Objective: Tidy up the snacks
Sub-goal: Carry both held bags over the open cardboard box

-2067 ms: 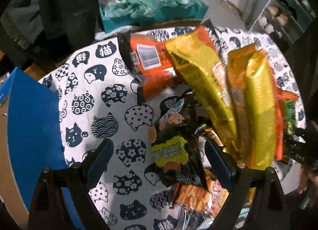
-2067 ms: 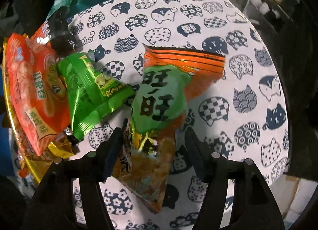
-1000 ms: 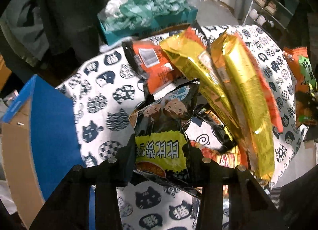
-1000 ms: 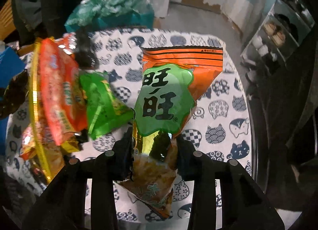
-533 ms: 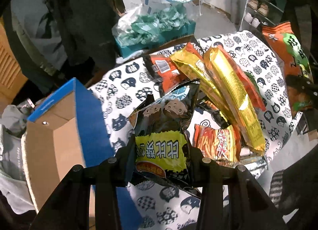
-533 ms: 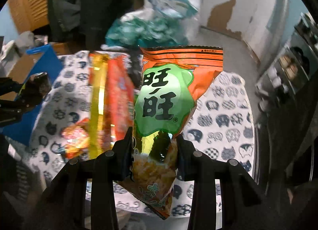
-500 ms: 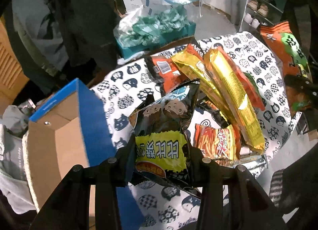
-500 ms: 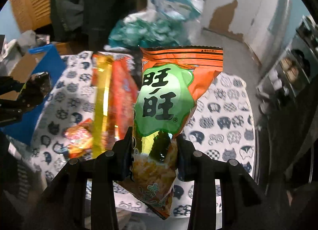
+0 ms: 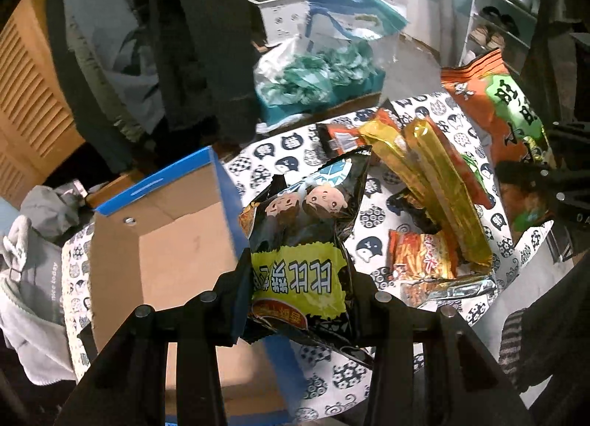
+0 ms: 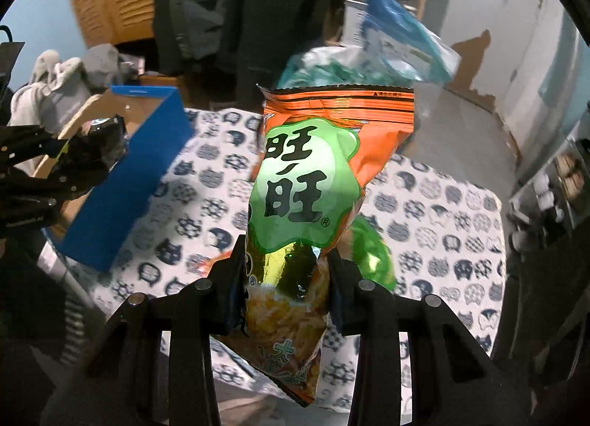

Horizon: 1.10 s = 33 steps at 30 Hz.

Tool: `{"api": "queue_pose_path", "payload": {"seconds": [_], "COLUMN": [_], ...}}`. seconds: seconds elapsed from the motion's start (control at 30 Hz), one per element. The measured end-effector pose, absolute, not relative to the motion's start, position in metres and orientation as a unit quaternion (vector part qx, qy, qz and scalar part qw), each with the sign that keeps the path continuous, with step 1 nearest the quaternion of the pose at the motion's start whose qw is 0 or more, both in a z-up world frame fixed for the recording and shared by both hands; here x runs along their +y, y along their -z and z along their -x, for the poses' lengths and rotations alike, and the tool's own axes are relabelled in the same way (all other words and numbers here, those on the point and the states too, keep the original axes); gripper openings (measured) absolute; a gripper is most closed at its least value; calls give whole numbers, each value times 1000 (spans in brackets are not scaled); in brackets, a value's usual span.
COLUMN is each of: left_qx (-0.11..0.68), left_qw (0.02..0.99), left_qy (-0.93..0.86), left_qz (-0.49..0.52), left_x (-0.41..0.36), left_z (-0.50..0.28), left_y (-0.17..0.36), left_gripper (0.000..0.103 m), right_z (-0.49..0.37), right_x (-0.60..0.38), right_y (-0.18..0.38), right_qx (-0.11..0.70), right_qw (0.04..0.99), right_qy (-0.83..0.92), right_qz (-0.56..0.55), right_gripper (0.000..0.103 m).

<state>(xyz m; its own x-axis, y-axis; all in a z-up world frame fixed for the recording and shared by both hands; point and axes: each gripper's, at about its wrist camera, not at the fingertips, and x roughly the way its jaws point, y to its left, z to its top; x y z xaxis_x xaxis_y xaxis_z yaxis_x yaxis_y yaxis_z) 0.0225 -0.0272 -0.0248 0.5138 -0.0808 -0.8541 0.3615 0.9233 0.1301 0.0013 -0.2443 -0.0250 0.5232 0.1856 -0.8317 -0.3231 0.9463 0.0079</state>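
Note:
My left gripper (image 9: 300, 271) is shut on a black snack bag with a yellow label (image 9: 302, 230), held in the air beside the open blue cardboard box (image 9: 158, 241). My right gripper (image 10: 285, 267) is shut on an orange and green snack bag (image 10: 313, 182), lifted above the cat-print table (image 10: 442, 212). That orange bag (image 9: 509, 124) and the right gripper (image 9: 542, 175) show at the right in the left wrist view. The left gripper with its black bag (image 10: 99, 146) shows at the left in the right wrist view, over the box (image 10: 140, 168). Gold and red snack bags (image 9: 431, 175) lie heaped on the table.
A clear bag of teal wrappers (image 9: 317, 76) stands in a teal bin behind the table. Dark coats (image 9: 199, 39) hang at the back and grey clothes (image 9: 29, 260) lie left of the box. A small green bag (image 10: 368, 252) lies on the table under the orange bag.
Both grippers have risen and pulled back with their bags. The table and snack heap look smaller and the blue box's brown inside has come into view. The right gripper has swung left.

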Motion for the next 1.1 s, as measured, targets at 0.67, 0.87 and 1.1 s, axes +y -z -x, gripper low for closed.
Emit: {"api": "queue_pose_path", "payload": {"seconds": [0.67,0.87,1.1], "left_qx": [461,465,474], "left_qw": [878,879,877], "left_qy": [73,53,26], "left_qz": [-109,-97,-79], "left_x": [80,113,148], "left_z": [-15,-13,-16], "left_y": [26,33,43], "left_gripper": [43,43,43], "right_z": [-30,-38,-47], "right_x": [-101,-58,-11], "right_y": [13,13,18], "right_qx": [470,471,479], "right_qw": [839,829,813], "right_qy": [-249,-275,-303], "right_qz": [110,123,134], "right_gripper": [35,35,35]}}
